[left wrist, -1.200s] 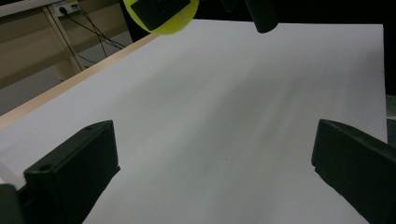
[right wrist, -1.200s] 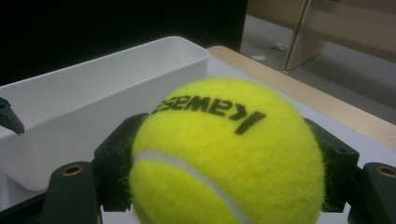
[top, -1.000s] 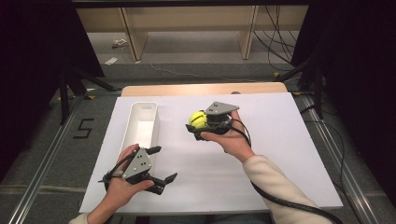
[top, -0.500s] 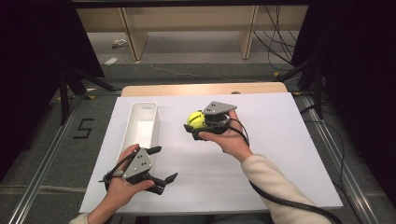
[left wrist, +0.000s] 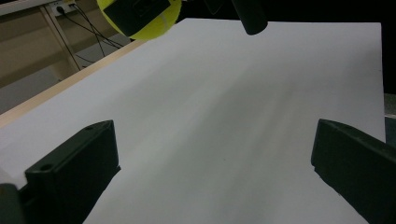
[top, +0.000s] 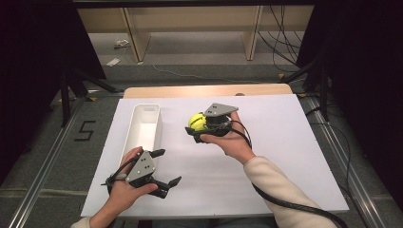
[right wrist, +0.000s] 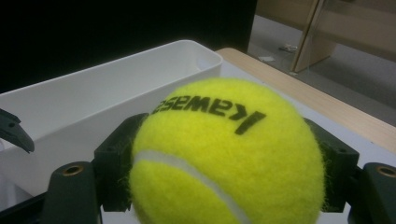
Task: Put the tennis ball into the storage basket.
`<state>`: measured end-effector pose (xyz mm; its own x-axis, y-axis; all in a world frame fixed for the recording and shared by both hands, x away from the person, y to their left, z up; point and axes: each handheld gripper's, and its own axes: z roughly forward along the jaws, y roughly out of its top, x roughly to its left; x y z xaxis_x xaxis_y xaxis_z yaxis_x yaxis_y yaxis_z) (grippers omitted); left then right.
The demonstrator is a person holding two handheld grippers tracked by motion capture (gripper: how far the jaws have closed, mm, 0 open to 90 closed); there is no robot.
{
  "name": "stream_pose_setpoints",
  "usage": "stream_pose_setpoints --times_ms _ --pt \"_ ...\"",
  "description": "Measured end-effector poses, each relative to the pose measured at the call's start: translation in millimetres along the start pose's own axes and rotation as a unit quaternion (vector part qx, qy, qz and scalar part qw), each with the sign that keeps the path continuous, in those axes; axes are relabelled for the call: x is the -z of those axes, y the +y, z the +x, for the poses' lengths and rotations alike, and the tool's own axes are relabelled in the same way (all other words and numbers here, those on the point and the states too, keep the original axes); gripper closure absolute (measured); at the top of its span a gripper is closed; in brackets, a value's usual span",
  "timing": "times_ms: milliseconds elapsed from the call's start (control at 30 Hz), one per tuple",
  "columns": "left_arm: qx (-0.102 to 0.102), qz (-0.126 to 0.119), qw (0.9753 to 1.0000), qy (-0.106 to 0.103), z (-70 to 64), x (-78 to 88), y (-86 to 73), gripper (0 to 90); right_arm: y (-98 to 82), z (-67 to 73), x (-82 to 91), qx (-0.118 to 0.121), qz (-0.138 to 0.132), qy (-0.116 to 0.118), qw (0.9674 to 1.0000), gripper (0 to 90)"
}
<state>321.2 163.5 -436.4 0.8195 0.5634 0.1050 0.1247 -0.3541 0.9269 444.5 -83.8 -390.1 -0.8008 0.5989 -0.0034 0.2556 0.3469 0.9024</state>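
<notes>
My right gripper (top: 196, 127) is shut on a yellow tennis ball (top: 196, 121) and holds it above the middle of the white table top (top: 285, 156), pointing left toward a long white bin (top: 145, 124). In the right gripper view the tennis ball (right wrist: 224, 154) sits squeezed between both black jaws, with the white bin (right wrist: 93, 107) just behind it. My left gripper (top: 164, 168) rests near the front left of the table, jaws wide apart and nothing between them. From the left gripper view the tennis ball (left wrist: 159, 23) hangs at the top, held by the other gripper.
The white bin stands lengthwise at the table's left, and nothing can be seen inside it. A wooden strip (top: 209, 90) borders the far edge of the table. A black cable (top: 290, 204) trails from the right gripper along the sleeve. Floor rails run on both sides.
</notes>
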Motion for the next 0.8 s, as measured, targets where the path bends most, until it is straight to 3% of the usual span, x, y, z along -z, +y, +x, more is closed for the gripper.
stream_pose_setpoints --times_ms 800 --pt "0.0 -0.001 1.0 0.001 0.1 0.3 0.0 0.4 8.2 3.2 -6.2 0.002 0.0 0.004 1.0 26.4"
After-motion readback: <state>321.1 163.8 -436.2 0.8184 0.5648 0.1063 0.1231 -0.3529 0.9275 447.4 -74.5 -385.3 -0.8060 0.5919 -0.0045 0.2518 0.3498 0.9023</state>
